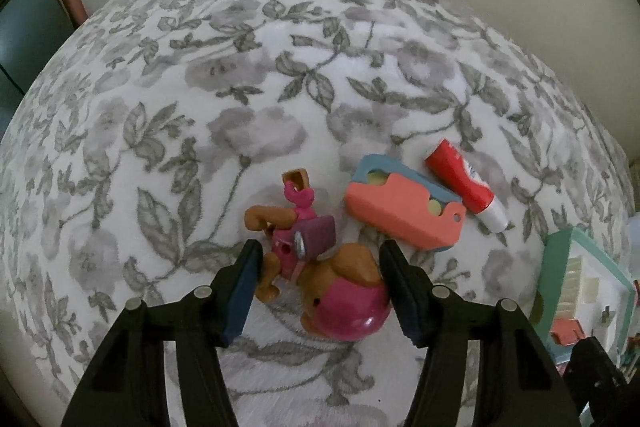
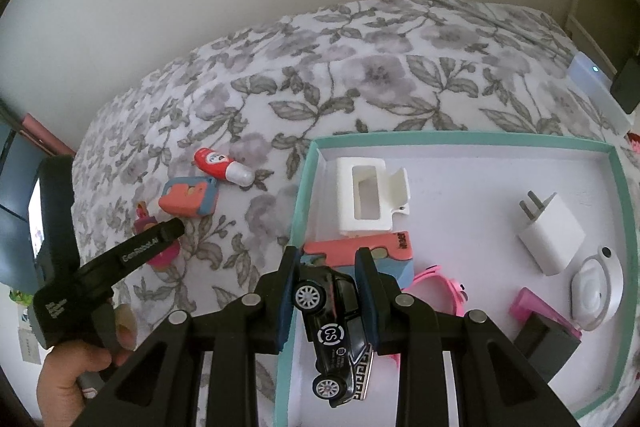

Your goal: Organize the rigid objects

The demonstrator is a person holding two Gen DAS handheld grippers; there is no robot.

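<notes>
Several objects inside teal-rimmed box (image 2: 618, 187), among them white charger (image 2: 554, 235).

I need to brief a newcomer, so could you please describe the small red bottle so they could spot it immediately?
On the floral blanket, outside the teal-rimmed box, lies a coral-and-blue case. Just beyond it lies the red bottle: the only cylinder there, with a white cap.
</notes>
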